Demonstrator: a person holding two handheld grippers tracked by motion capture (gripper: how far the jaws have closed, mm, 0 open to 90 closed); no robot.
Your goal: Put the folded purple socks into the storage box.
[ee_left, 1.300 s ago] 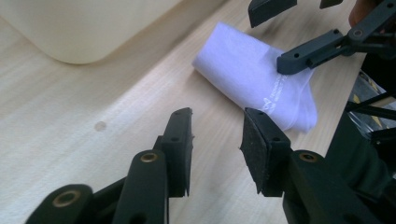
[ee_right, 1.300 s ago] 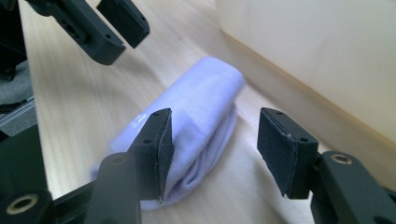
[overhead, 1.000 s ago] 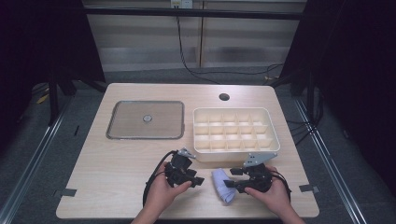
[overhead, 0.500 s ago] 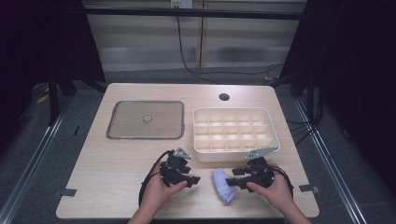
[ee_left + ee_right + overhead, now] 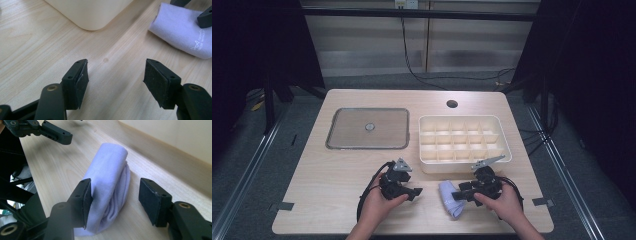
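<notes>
While the right hand-held gripper [image 5: 113, 200] straddles the folded cloth [image 5: 110, 182] unclenched, the left hand-held gripper [image 5: 116, 80] gapes empty

The left claw [image 5: 412, 192] sits low with its jaws wide apart; they have just been opening, nothing between them. The right claw [image 5: 457, 196] is open too, held low.

Light wood-grain bench [image 5: 337, 200] with rounded corners and a round cable hole [image 5: 452, 104] near the far edge. Grey carpeted floor [image 5: 242, 165] all around. Metal rails [image 5: 247, 172] run along the floor left and right of the bench. Black curtains [image 5: 257, 45] hang at both sides, with a pale panelled wall [image 5: 362, 50] behind. Black cables [image 5: 412, 65] drop down the wall and trail across the floor. Grey tape strips [image 5: 284, 206] sit at the near bench corners. Lighting is even from overhead.
</notes>
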